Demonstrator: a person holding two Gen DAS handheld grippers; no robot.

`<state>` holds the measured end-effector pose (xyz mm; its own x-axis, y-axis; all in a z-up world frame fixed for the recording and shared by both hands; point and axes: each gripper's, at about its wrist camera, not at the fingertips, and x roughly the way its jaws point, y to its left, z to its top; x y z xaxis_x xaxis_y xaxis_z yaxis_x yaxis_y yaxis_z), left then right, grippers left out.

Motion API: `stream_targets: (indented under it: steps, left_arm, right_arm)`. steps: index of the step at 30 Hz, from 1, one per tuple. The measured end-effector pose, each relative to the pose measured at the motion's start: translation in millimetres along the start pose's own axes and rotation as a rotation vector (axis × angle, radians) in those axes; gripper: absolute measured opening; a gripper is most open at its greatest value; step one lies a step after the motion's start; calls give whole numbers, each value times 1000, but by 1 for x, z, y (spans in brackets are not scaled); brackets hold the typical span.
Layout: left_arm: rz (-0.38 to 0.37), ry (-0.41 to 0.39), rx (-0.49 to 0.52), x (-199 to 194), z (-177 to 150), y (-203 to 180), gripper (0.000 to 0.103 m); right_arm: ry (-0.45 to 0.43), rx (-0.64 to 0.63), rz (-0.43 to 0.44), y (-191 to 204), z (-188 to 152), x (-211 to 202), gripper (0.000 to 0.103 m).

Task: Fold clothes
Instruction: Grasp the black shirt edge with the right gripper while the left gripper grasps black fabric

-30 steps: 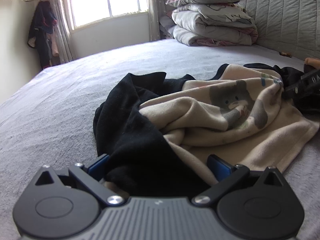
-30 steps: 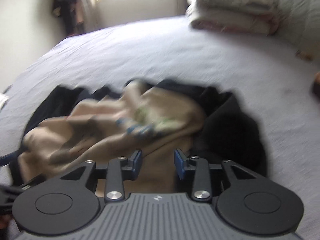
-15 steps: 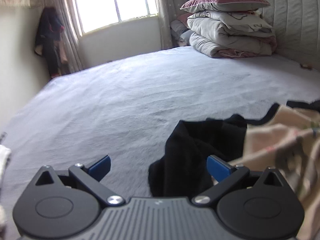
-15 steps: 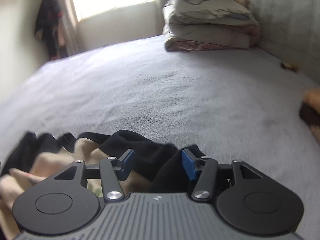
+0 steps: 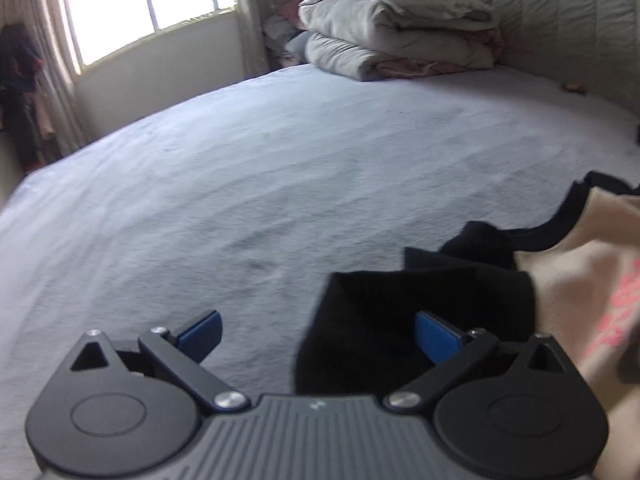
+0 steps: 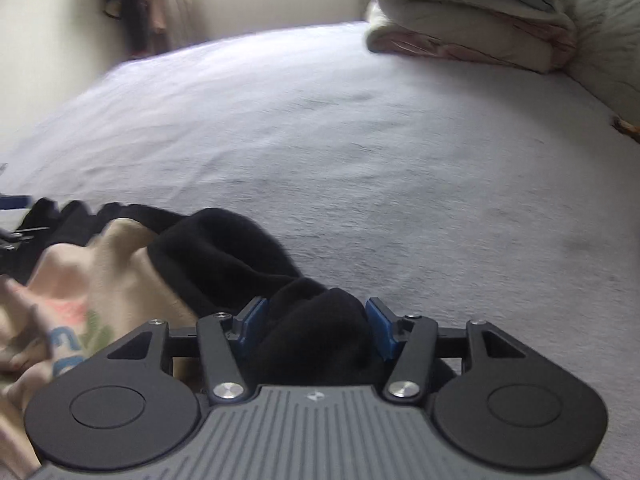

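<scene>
A beige sweatshirt (image 5: 580,276) with black sleeves and a coloured print lies crumpled on the grey bed sheet (image 5: 280,184). My left gripper (image 5: 318,334) sits low over the garment's left end. Its jaws stand wide and are closing; a black sleeve (image 5: 400,312) lies between them, close to the right pad (image 5: 436,338), and the left pad is clear of it. At the other end, my right gripper (image 6: 316,322) is closing on a bunched black sleeve (image 6: 316,336) that fills the gap and touches both pads. The beige body (image 6: 108,280) lies to its left.
Folded quilts with a pillow (image 5: 400,32) are stacked at the back right against a padded headboard (image 5: 568,36). A bright window (image 5: 148,4) is behind, and dark clothes (image 5: 20,92) hang in the left corner. A small brown object (image 6: 626,126) lies near the headboard.
My left gripper slid left off the heap to the sleeve's end and narrowed a little. The right gripper moved right from the beige body onto the other black sleeve. The garment is stretched wider.
</scene>
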<state>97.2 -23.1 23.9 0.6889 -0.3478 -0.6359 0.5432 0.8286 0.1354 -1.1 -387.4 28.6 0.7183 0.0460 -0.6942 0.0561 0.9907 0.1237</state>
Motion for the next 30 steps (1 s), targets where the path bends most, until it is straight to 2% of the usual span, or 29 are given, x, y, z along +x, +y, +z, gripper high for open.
stream_targets:
  steps: [1, 2, 3, 4, 6, 10, 13, 19, 25, 26, 28, 29, 30]
  left_arm:
    - [-34, -2, -22, 0, -1, 1, 78]
    - [-66, 3, -61, 0, -3, 5, 46]
    - [-76, 0, -103, -2, -4, 8, 29]
    - [-86, -4, -143, -3, -5, 12, 26]
    - [-101, -52, -161, -16, -7, 13, 17]
    - [-116, -179, -195, -65, 2, 21, 14]
    - [-101, -284, -200, -117, 18, 27, 14]
    - [-25, -501, -165, -242, 53, 43, 9]
    - [21, -772, -130, -368, 77, 55, 9]
    - [25, -790, -121, -379, 78, 55, 9]
    - [9, -745, -97, -375, 79, 50, 11]
    - [1, -721, -86, -373, 79, 48, 20]
    - [-12, -669, -91, -358, 76, 44, 37]
  right_arm:
    - [-3, 0, 10, 2, 3, -2, 29]
    - [-8, -6, 15, 5, 5, -5, 25]
    - [-24, -35, 4, 13, 6, -11, 24]
    - [-47, -72, -13, 21, 7, -19, 23]
    - [-97, -142, -46, 37, 8, -36, 22]
    - [-297, -175, -85, 56, 13, -99, 21]
    - [-426, -223, -117, 75, 12, -145, 20]
    - [-632, -320, -203, 109, 11, -239, 19]
    - [-835, -393, -239, 127, 18, -341, 19]
    - [-844, -397, -223, 127, 19, -351, 19]
    - [-794, -407, -183, 123, 22, -356, 24]
    - [-728, -417, -162, 118, 22, -348, 29]
    - [-662, -417, -150, 112, 20, -335, 39]
